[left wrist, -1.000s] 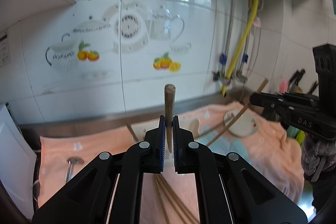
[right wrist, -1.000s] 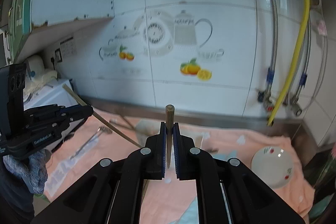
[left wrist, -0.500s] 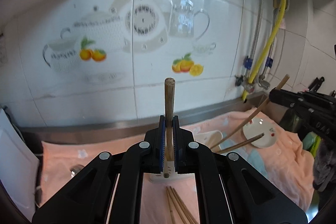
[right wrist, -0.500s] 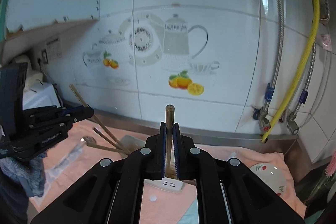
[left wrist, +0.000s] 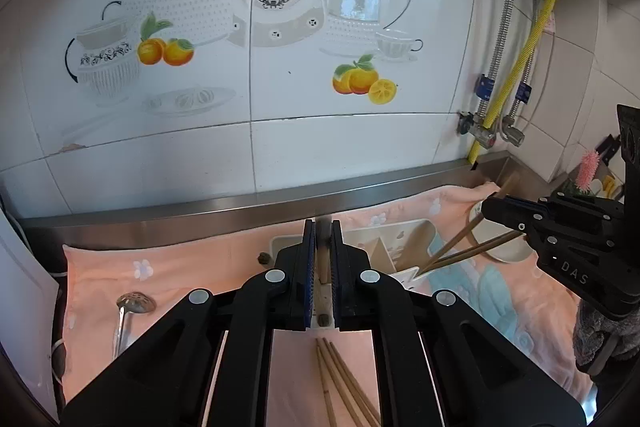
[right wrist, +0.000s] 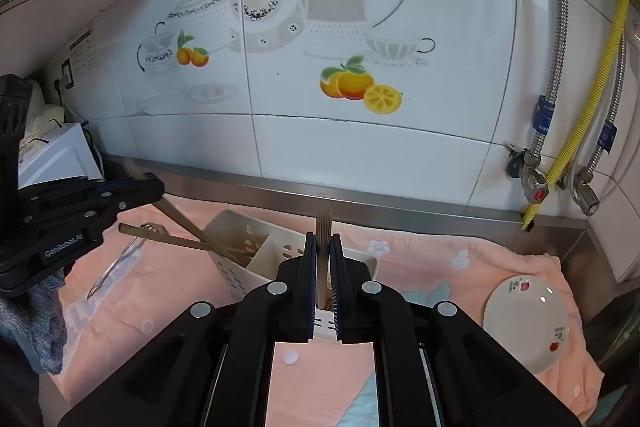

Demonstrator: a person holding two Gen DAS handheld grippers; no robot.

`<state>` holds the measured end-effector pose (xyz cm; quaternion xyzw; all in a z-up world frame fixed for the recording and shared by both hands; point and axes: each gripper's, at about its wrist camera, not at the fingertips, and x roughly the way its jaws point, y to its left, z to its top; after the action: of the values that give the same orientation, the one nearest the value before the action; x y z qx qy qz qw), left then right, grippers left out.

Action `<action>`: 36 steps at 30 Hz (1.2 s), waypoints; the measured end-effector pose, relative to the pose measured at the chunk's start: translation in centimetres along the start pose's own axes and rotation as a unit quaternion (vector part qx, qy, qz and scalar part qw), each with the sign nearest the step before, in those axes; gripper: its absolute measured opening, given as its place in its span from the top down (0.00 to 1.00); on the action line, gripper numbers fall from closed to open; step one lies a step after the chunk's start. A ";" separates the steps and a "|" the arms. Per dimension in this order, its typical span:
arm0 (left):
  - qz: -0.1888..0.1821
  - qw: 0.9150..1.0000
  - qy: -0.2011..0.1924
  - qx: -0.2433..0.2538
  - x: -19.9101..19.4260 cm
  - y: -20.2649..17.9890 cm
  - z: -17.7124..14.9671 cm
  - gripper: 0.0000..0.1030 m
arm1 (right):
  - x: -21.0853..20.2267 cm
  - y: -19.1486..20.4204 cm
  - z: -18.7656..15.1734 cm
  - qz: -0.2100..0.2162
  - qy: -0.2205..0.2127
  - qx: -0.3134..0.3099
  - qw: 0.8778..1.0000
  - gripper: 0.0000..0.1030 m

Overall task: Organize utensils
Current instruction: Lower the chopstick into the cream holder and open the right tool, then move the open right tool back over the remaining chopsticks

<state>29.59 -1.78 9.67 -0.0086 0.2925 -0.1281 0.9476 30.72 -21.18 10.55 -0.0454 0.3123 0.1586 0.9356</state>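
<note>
- The left gripper point(left wrist: 322, 267) is pinching a wooden chopstick point(left wrist: 321, 279) between its narrow jaws, the stick's lower end reaching down into the near compartment of the white utensil caddy point(left wrist: 404, 239).
- Seen from the right wrist, this left gripper point(right wrist: 154, 187) is coming in from the far left, with two chopsticks slanting from its tips into the caddy's point(right wrist: 240, 247) left compartment.
- The right gripper point(right wrist: 323, 275) is clamping another wooden chopstick point(right wrist: 322, 227), held nearly upright over the caddy's near right section.
- From the left wrist, that right gripper point(left wrist: 490, 209) is sitting at the right, its sticks angling down leftward toward the caddy's right corner.
- A loose bundle of chopsticks point(left wrist: 340, 383) is lying on the peach towel point(left wrist: 200, 267), near the left gripper's body.
- A metal slotted ladle point(left wrist: 128, 311) is resting on the towel at the left, well apart from the caddy.
- A small white floral plate point(right wrist: 526, 323) is sitting on the towel at the right.
- A yellow gas hose point(right wrist: 588, 95) is running down the tiled wall point(right wrist: 360, 155) at the far right.
</note>
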 end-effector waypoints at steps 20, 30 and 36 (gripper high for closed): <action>0.002 0.998 -0.067 -0.013 -9.9 1.0 -4.5 0.72 | -10.0 3.4 -3.8 -0.013 -0.087 -0.041 0.995 0.66; 0.032 0.999 -0.036 -0.018 -11.6 2.7 -12.1 0.68 | -9.4 6.4 -11.6 0.018 -0.053 -0.034 0.998 0.65; 0.033 0.999 -0.005 -0.040 -10.8 4.0 -16.1 0.68 | -7.3 7.6 -16.5 0.020 -0.017 -0.024 0.999 0.65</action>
<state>12.99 5.72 1.86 -0.0377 0.2925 -0.0847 0.9518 13.37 -18.93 1.83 -0.0582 0.2932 0.1857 0.9360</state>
